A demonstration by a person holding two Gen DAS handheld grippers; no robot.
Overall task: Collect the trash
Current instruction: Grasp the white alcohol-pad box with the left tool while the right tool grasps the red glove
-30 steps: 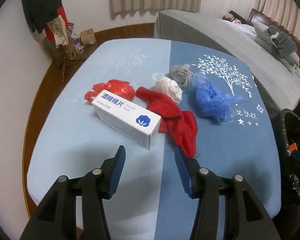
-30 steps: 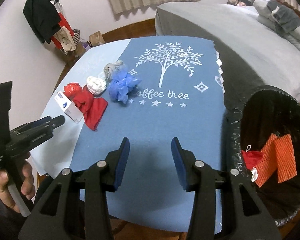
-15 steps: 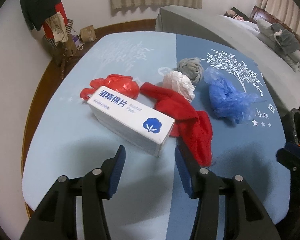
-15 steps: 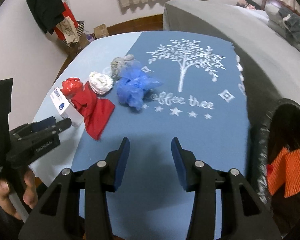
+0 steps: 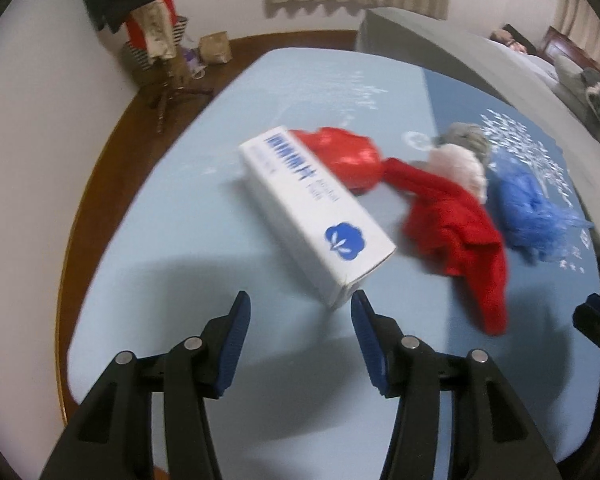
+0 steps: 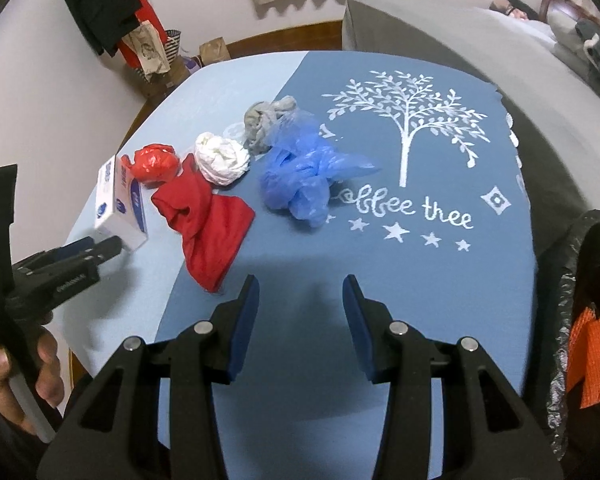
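A white box with blue print [image 5: 316,216] lies on the blue tablecloth [image 5: 180,240], its near corner just ahead of my open left gripper [image 5: 300,308] and level with the right fingertip. Behind it sit a red plastic bag [image 5: 348,156], a red cloth [image 5: 460,232], a white wad [image 5: 460,168], a grey wad [image 5: 468,140] and a crumpled blue bag [image 5: 532,208]. In the right wrist view my right gripper [image 6: 300,292] is open over bare cloth, with the red cloth [image 6: 208,220] ahead to its left and the blue bag [image 6: 304,180] straight ahead. The left gripper [image 6: 100,248] shows there at the box [image 6: 120,204].
A bin lined with a black bag [image 6: 572,280] stands off the table's right edge, with orange netting [image 6: 592,360] inside. A grey bed [image 6: 460,36] lies beyond the table. A coat rack with bags [image 6: 140,40] stands by the far left wall. A hand [image 6: 24,364] holds the left tool.
Both grippers have come forward and lower towards the trash. The white box now looms just ahead of the left fingertips. The bin has slid further to the right edge of the right wrist view.
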